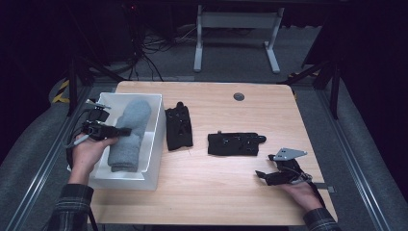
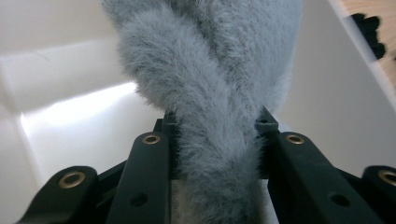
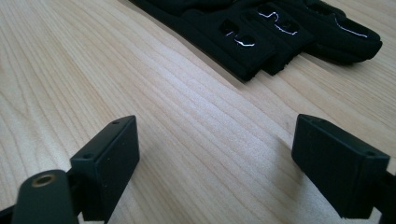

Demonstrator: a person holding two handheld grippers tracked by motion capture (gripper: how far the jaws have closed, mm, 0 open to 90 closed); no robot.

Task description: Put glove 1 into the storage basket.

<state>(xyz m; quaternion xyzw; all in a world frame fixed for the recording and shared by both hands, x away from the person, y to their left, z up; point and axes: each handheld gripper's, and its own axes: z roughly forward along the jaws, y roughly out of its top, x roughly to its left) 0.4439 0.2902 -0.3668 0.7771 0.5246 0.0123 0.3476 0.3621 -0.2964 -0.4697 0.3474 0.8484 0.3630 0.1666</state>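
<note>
A rolled grey towel (image 1: 129,134) lies lengthwise inside the white bin (image 1: 156,144) at the table's left. My left gripper (image 1: 122,131) reaches into the bin from the left, shut on the grey towel (image 2: 215,116); its two jaws press into the fluffy cloth from both sides. My right gripper (image 1: 262,175) rests low near the table's front right, open, with bare wood between its fingers (image 3: 112,158). Just beyond it lies a flat black foam piece (image 3: 261,32), the same black piece (image 1: 235,143) at mid-table.
A second black foam piece (image 1: 179,127) lies beside the bin's right wall. The wooden table (image 1: 226,202) has a round grommet (image 1: 238,96) near its far edge. Dark floor, cables and a white desk frame (image 1: 235,38) lie beyond.
</note>
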